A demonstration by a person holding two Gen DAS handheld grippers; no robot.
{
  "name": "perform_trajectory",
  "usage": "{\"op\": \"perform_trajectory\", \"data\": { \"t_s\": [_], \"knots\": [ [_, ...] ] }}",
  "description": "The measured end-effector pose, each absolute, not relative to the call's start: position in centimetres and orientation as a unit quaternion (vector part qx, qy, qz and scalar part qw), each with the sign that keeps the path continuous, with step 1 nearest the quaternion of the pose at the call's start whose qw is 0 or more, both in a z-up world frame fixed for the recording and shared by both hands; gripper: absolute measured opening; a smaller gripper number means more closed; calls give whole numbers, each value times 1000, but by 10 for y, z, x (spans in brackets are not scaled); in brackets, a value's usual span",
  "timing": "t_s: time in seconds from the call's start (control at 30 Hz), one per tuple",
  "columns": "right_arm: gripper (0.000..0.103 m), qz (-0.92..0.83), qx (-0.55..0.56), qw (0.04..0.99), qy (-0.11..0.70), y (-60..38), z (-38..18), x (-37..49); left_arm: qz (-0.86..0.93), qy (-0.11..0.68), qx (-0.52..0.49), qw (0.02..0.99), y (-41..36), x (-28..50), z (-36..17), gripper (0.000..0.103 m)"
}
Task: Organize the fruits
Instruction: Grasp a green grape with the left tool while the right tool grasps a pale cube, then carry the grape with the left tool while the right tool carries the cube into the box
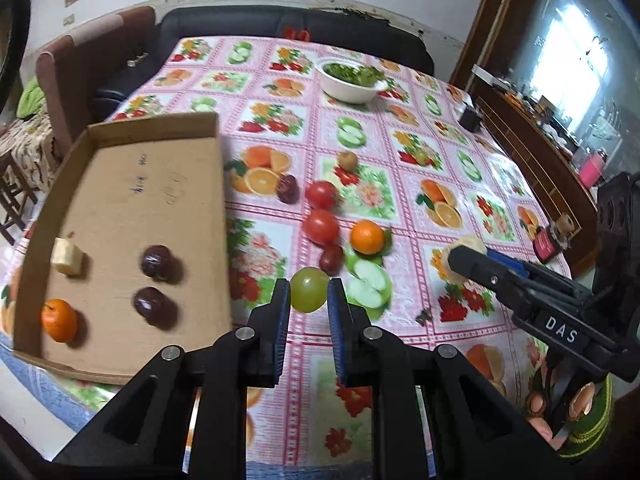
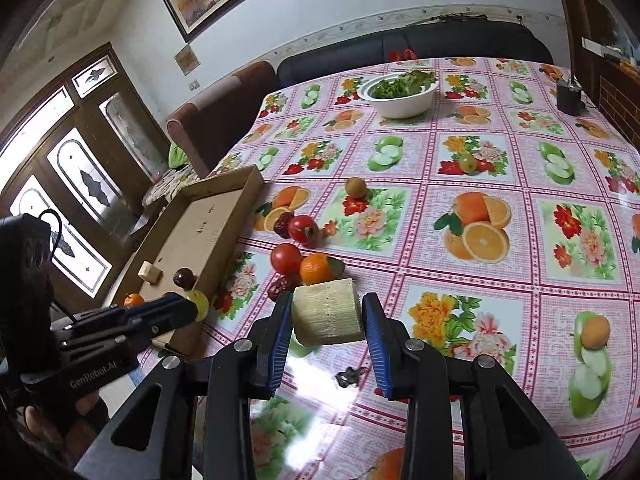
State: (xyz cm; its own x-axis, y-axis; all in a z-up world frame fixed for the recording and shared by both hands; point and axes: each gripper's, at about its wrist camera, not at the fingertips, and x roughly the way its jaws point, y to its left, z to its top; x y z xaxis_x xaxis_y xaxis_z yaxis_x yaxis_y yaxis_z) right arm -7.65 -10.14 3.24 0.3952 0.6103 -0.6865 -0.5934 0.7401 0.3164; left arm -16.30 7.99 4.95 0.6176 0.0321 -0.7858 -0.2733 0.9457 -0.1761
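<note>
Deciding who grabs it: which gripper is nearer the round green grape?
Left. The left gripper brackets the green grape; the right gripper sits off to its right around a pale chunk.

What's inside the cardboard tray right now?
The tray holds one orange, two dark red fruits and a pale cut chunk. Its near right corner lies behind the left gripper, so anything there is unseen.

Two oranges show: one in the box (image 1: 120,216) at (image 1: 59,319), one on the table (image 1: 400,184) at (image 1: 367,237). Two tomatoes (image 1: 320,195), (image 1: 321,226). Four dark red fruits, possibly dates: two boxed (image 1: 156,261), (image 1: 149,305), two loose (image 1: 289,188), (image 1: 331,258). Two pale cut chunks (image 1: 68,256), (image 2: 328,311). One green grape (image 1: 309,289), one kiwi (image 1: 347,160), one bowl (image 1: 349,84) of greens.
</note>
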Motion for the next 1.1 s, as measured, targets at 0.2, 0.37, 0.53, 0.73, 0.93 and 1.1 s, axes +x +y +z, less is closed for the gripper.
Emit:
{"op": "perform_trajectory", "data": {
  "t_s": [0.2,0.37,0.53,0.73,0.93,1.1],
  "knots": [
    [36,377,6,831,410,-86,37,-80,114,420,-144,889,101,-170,54,16],
    [36,393,-4,824,408,-67,41,-85,138,412,-156,887,122,-175,56,16],
    [36,407,-15,818,406,-48,43,-91,156,408,-164,885,139,-181,56,16],
    [35,422,-26,810,406,-29,46,-96,168,402,-175,883,157,-187,55,16],
    [35,436,-34,804,403,-12,50,-101,181,394,-184,882,174,-192,56,16],
    [35,446,-37,797,405,4,51,-102,191,389,-193,880,191,-194,55,16]
  ]
}}
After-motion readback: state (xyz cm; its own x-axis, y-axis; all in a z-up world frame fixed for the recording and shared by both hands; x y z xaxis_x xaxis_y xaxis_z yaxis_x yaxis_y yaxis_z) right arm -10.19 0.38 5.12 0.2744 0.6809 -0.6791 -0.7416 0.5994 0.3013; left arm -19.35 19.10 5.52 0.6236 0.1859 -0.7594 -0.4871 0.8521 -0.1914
